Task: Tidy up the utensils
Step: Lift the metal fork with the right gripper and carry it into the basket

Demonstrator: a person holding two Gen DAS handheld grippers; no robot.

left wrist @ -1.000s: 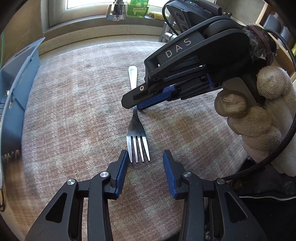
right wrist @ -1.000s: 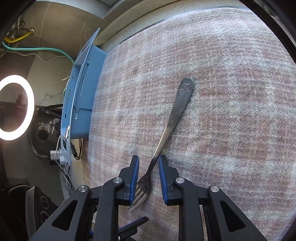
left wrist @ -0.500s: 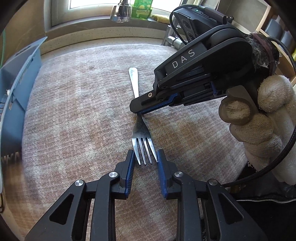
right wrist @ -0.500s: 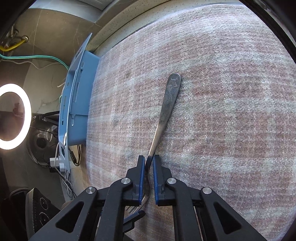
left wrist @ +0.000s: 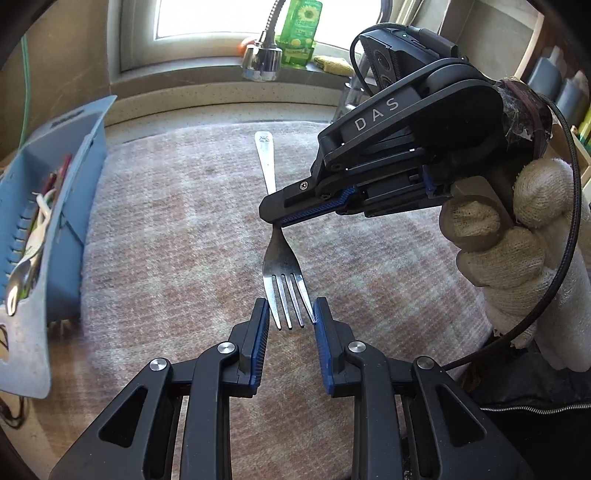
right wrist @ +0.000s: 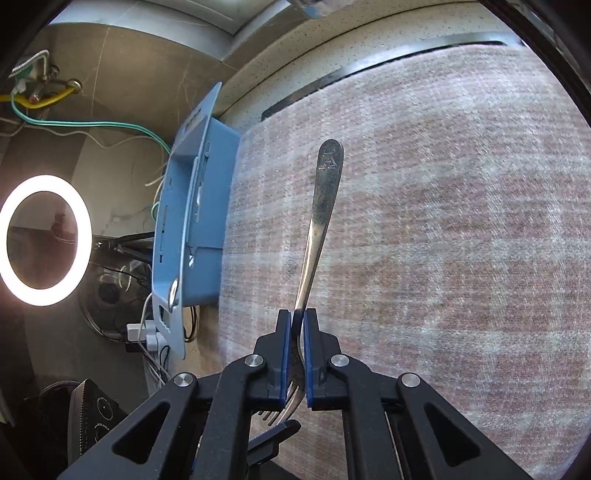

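A steel fork [left wrist: 280, 258] is held off the checked cloth [left wrist: 177, 229]. My right gripper [left wrist: 275, 221] is shut on the fork's neck, seen from the side in the left wrist view. In the right wrist view the gripper [right wrist: 294, 325] pinches the neck and the fork's handle [right wrist: 323, 199] points away. My left gripper [left wrist: 289, 319] stands around the tines, its right pad touching the outer tine, with a gap at the left pad. A blue utensil holder [left wrist: 48, 236] stands at the cloth's left edge with several utensils inside.
A tap head [left wrist: 260, 61] hangs over the far edge by the window sill, with a green bottle [left wrist: 299, 33] behind. A ring light [right wrist: 44, 240] glows left of the holder [right wrist: 195, 225]. Cables lie below it.
The right gripper closed on the fork's neck and lifted it off the cloth. The left gripper narrowed around the tines, then widened slightly as both rose.
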